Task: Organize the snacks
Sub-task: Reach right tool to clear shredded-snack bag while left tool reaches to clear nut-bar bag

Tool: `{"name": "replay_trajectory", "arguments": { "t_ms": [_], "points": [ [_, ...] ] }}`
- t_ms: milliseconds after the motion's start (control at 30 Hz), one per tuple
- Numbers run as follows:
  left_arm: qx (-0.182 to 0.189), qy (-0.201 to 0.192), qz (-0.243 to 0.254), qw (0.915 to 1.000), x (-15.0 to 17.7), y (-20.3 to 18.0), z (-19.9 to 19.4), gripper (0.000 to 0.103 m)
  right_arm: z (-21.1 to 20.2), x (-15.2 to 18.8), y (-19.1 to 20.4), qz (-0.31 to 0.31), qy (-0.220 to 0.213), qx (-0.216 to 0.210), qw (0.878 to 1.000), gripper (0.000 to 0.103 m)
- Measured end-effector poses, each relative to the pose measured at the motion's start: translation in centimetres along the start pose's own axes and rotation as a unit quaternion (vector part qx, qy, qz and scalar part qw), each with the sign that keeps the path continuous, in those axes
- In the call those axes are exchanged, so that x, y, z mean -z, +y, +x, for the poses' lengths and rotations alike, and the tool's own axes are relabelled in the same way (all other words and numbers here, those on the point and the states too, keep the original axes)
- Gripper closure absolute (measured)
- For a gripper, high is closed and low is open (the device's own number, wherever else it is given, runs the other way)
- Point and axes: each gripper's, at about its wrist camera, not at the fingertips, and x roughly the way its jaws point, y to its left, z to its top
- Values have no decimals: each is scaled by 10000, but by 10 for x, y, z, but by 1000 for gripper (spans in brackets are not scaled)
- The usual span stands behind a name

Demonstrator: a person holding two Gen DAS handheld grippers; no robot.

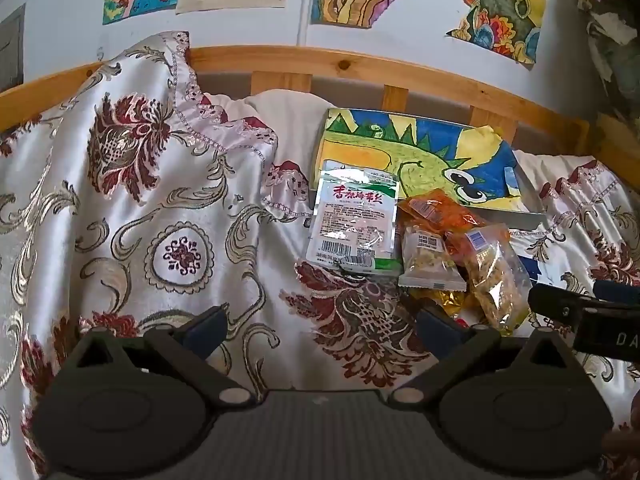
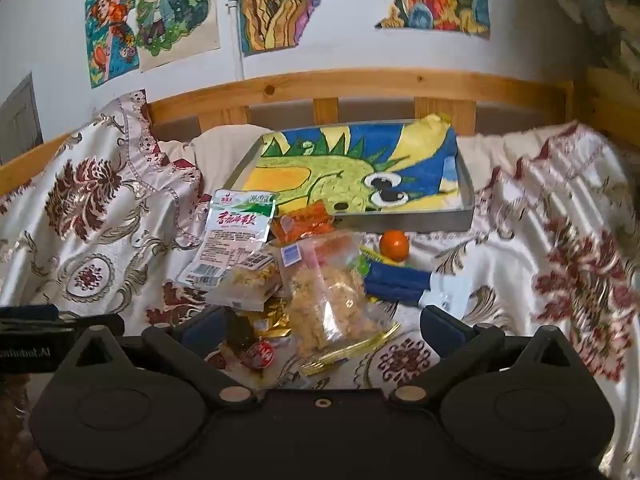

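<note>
Floral bedspread (image 1: 180,208) covers the bed under us; our snack packets (image 2: 280,272) lie heaped just in front of a grey tray (image 2: 466,208) lined with a dinosaur drawing; an orange (image 2: 394,243) sits beside them; our left tongs (image 1: 320,326) and right tongs (image 2: 320,326) gape wide, holding nothing.

Both hand-held tools look alike: matte black plastic bodies with two round-ended link arms, pale round pivot pins and dark blue pads on the fingers (image 1: 206,326). The right gripper (image 2: 320,330) has a small silver screw at its centre.
</note>
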Motion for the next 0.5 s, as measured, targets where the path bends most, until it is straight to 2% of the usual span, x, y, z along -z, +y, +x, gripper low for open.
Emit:
{"name": "replay_trajectory", "arguments": {
  "t_ms": [167, 267, 367, 500],
  "points": [
    [0, 49, 308, 9995, -5, -3, 1, 0, 4, -7, 6, -571, -133, -14, 9983, 1],
    [-33, 115, 386, 9992, -20, -8, 13, 1, 10, -12, 10, -999, -205, 3, 9948, 1],
    [64, 143, 165, 9997, -31, -2, 18, 0, 20, -11, 13, -1318, -373, 195, 9904, 1],
    [109, 124, 133, 9998, -45, -1, 29, 0, 41, -9, 14, -1554, -476, 342, 9861, 1]
  ]
}}
